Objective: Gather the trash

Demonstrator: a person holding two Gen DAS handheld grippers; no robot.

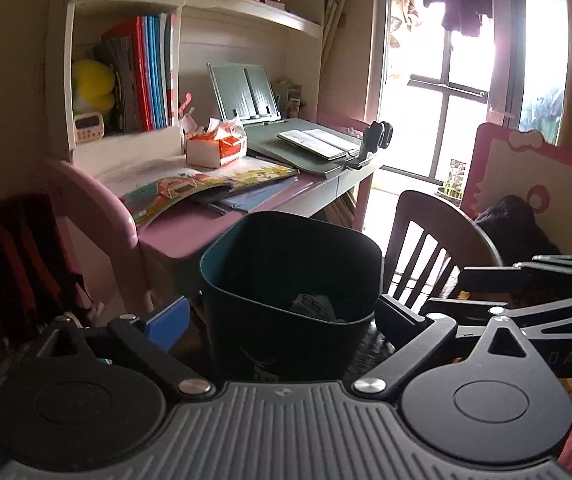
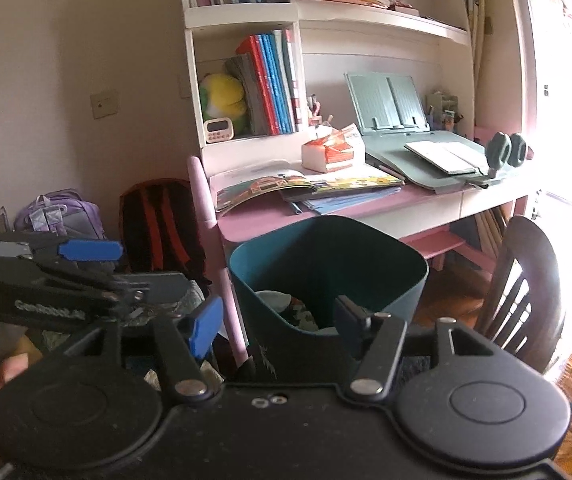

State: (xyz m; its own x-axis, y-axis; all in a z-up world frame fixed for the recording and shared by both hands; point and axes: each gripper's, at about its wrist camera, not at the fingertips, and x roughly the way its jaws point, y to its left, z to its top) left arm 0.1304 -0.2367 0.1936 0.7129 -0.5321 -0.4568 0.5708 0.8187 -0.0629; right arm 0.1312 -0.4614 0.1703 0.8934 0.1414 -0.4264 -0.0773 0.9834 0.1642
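Observation:
A teal trash bin (image 1: 289,280) stands on the floor in front of the pink desk, with crumpled paper trash (image 1: 313,306) lying in it. My left gripper (image 1: 282,316) is open, its fingers spread wide just short of the bin, nothing between them. In the right wrist view the bin (image 2: 325,264) sits straight ahead with trash (image 2: 286,308) showing inside. My right gripper (image 2: 280,322) is open and empty, its right finger in front of the bin's mouth. Each gripper shows in the other's view: the right gripper (image 1: 449,292) at the right, the left gripper (image 2: 134,268) at the left.
The pink desk (image 2: 246,224) behind the bin carries open picture books (image 2: 305,188), a tissue pack (image 2: 329,152) and a grey book stand (image 2: 389,108). A dark wooden chair (image 2: 525,280) stands right of the bin. A black-and-red backpack (image 2: 162,224) and a purple one (image 2: 62,212) lie left.

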